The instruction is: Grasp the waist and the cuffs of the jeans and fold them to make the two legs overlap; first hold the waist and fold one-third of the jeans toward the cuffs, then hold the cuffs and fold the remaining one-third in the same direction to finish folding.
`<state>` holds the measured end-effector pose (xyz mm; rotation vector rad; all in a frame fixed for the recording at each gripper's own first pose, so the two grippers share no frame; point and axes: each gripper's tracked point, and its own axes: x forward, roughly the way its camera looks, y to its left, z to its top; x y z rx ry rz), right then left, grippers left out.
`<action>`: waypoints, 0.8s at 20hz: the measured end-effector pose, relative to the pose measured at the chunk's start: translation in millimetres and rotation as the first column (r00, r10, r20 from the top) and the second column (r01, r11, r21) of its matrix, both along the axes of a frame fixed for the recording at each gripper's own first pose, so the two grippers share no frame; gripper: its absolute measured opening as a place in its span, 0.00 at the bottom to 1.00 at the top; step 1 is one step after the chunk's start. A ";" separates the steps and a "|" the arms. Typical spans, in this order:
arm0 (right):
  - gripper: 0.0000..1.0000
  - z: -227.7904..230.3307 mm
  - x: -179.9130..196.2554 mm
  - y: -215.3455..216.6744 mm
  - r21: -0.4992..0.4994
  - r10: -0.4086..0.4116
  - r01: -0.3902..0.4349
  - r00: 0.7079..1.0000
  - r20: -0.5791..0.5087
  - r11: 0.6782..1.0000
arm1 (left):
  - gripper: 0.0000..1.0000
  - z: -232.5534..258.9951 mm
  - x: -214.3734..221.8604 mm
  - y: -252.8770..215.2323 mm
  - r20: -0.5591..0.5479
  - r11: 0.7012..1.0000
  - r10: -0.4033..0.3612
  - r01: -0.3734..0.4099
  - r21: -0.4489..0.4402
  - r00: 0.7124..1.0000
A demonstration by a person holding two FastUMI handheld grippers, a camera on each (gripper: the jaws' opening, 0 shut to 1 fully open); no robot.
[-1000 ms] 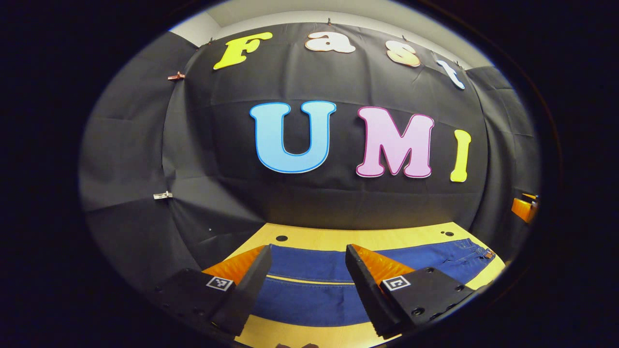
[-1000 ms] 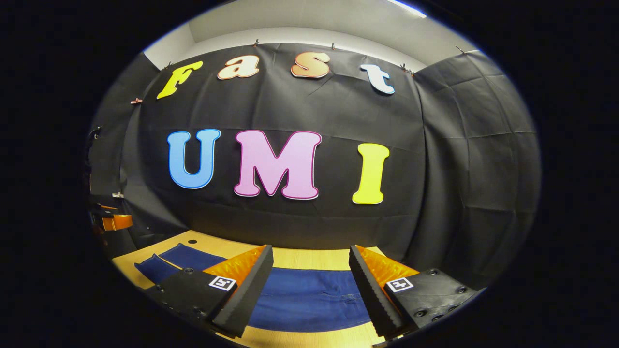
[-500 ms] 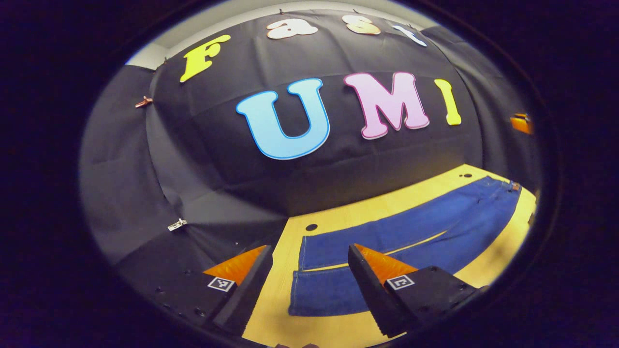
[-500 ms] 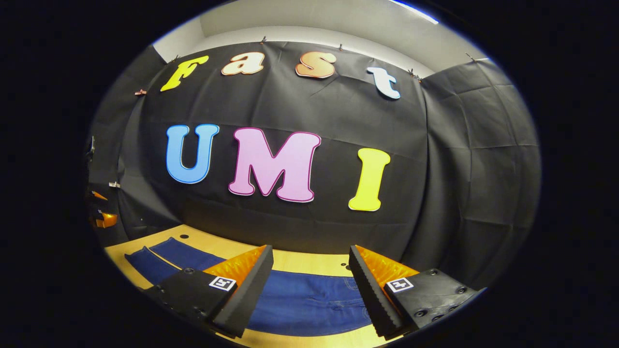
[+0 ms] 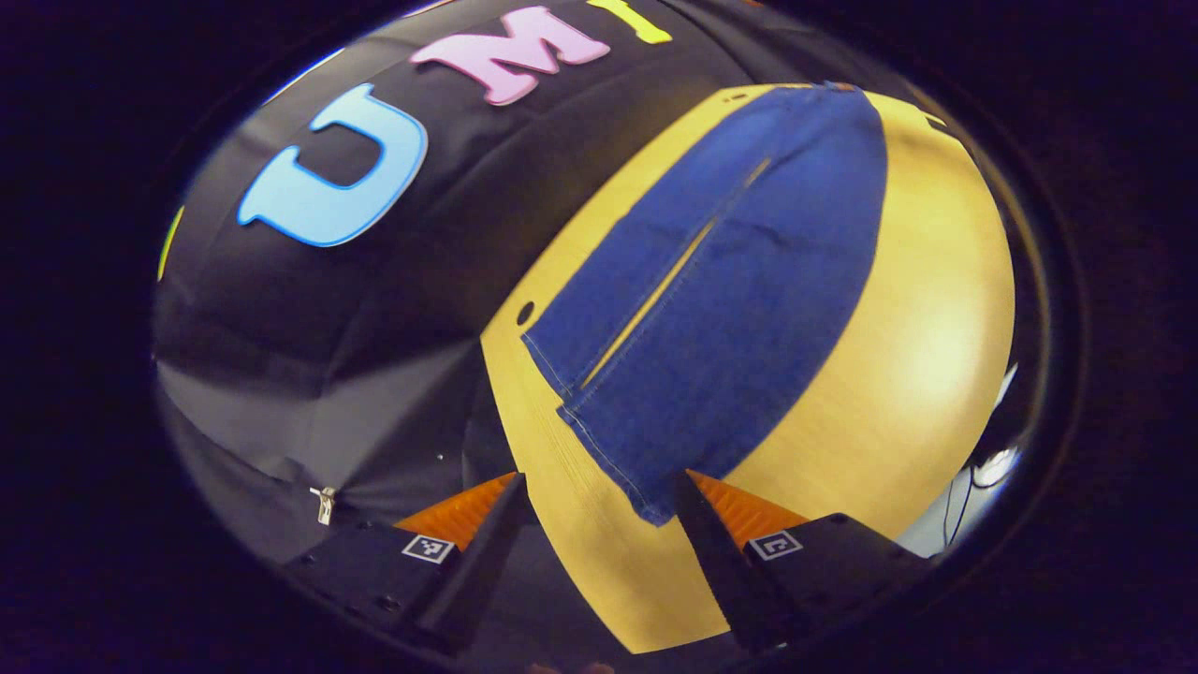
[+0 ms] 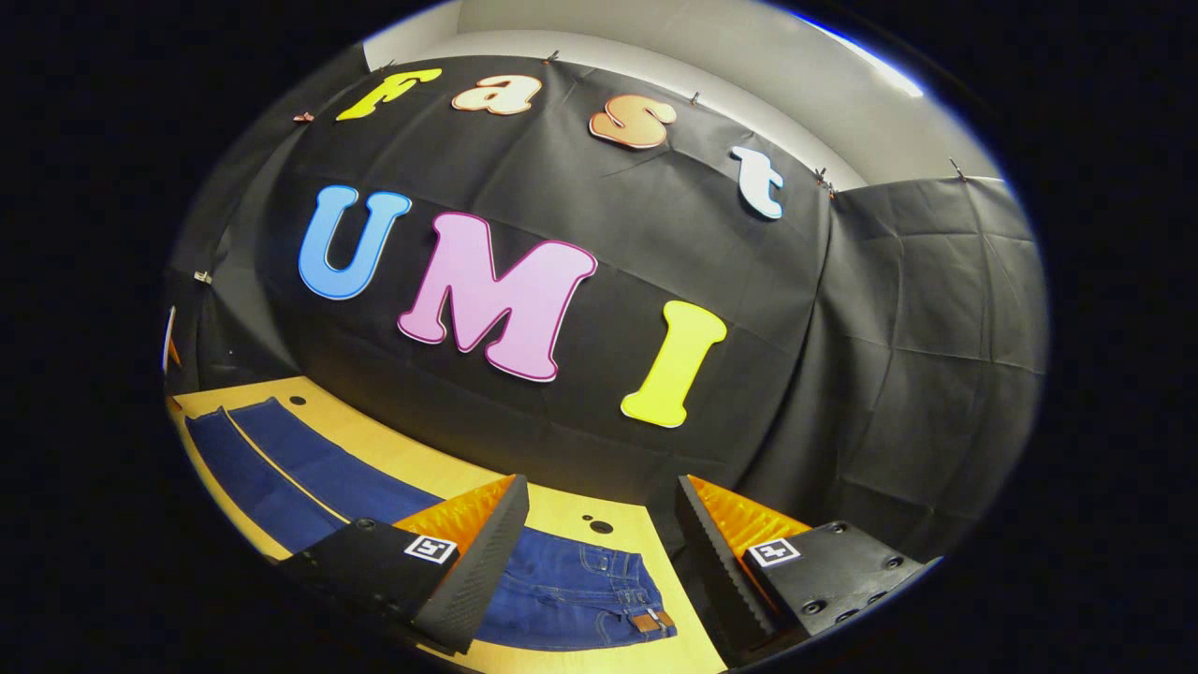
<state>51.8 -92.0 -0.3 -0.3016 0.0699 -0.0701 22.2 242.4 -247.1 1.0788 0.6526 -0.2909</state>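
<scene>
Jeans (image 5: 721, 309) flat on table (image 5: 927, 356); both grippers' jaws wide apart.

You swung your left gripper (image 5: 599, 510) over to the cuff end of the jeans (image 5: 721, 300) and tipped it, so it looked down their whole length. The near cuff (image 5: 646, 496) came up between its fingers. You moved your right gripper (image 6: 602, 524) along to the waist (image 6: 599, 590) and tilted it too.
</scene>
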 end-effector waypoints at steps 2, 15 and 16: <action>0.96 -4.7 3.7 -13.5 -0.003 -0.029 0.029 0.999 -0.014 1.000 | 0.98 -25.4 -0.4 8.1 -0.088 0.993 -0.066 0.074 0.093 0.994; 0.96 -58.8 -8.1 -93.0 -0.218 -0.164 0.133 0.978 -0.127 0.967 | 0.84 -65.0 46.7 1.1 -0.250 0.936 -0.198 0.258 0.240 0.948; 0.96 -68.6 -10.3 -97.8 -0.247 -0.164 0.124 0.975 -0.149 0.961 | 0.81 -69.0 48.3 1.6 -0.267 0.936 -0.196 0.261 0.236 0.944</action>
